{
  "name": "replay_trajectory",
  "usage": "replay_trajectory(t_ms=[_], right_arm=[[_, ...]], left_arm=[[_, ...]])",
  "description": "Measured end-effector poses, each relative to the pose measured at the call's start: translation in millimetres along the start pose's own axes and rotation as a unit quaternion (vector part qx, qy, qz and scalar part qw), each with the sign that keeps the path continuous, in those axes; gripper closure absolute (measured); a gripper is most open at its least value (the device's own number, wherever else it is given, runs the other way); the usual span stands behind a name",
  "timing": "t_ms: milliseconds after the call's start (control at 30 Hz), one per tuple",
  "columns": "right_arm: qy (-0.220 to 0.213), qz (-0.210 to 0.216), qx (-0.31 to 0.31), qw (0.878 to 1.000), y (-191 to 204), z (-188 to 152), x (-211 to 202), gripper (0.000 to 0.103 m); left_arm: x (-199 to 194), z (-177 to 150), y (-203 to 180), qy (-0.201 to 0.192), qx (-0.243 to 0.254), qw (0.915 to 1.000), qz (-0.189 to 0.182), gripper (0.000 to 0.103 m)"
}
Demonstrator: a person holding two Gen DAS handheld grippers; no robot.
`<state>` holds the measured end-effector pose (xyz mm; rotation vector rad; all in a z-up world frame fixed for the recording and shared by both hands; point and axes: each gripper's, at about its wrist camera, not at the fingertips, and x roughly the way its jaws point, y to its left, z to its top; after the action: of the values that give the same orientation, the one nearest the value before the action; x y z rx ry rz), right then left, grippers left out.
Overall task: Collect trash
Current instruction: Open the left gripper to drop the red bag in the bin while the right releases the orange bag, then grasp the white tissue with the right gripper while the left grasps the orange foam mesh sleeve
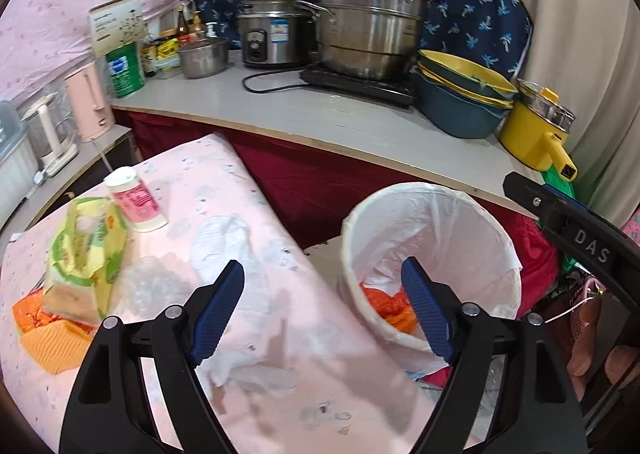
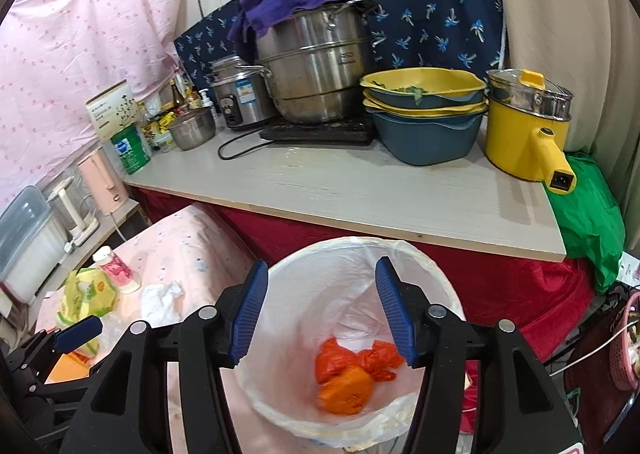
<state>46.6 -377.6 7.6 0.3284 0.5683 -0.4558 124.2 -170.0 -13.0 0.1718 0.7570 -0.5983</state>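
Observation:
A white bin with a plastic liner stands beside the pink-clothed table; it also shows in the left wrist view. An orange bag lies inside it. My right gripper is open and empty above the bin's mouth. My left gripper is open and empty over the table edge. On the table lie a crumpled white tissue, a yellow-green wrapper, orange packaging, clear plastic and a tipped pink-labelled bottle.
A grey counter behind holds a steel steamer pot, rice cooker, stacked blue-yellow basins, a yellow pot and a green can. A green bag hangs at right. A pink kettle stands at left.

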Motion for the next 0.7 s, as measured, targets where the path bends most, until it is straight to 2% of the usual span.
replay_trajectory(t_ms=[233, 700], right_arm=[[-0.007, 0.028, -0.018, 0.999, 38, -2, -18, 0.041], [0.012, 0.084, -0.069, 0.994, 126, -27, -35, 0.04]], left_arm=[[-28, -13, 47, -0.006, -0.048, 0.9981, 0.037, 0.016], [-71, -49, 147, -0.013, -0.128, 0.9861, 0.105, 0.015]])
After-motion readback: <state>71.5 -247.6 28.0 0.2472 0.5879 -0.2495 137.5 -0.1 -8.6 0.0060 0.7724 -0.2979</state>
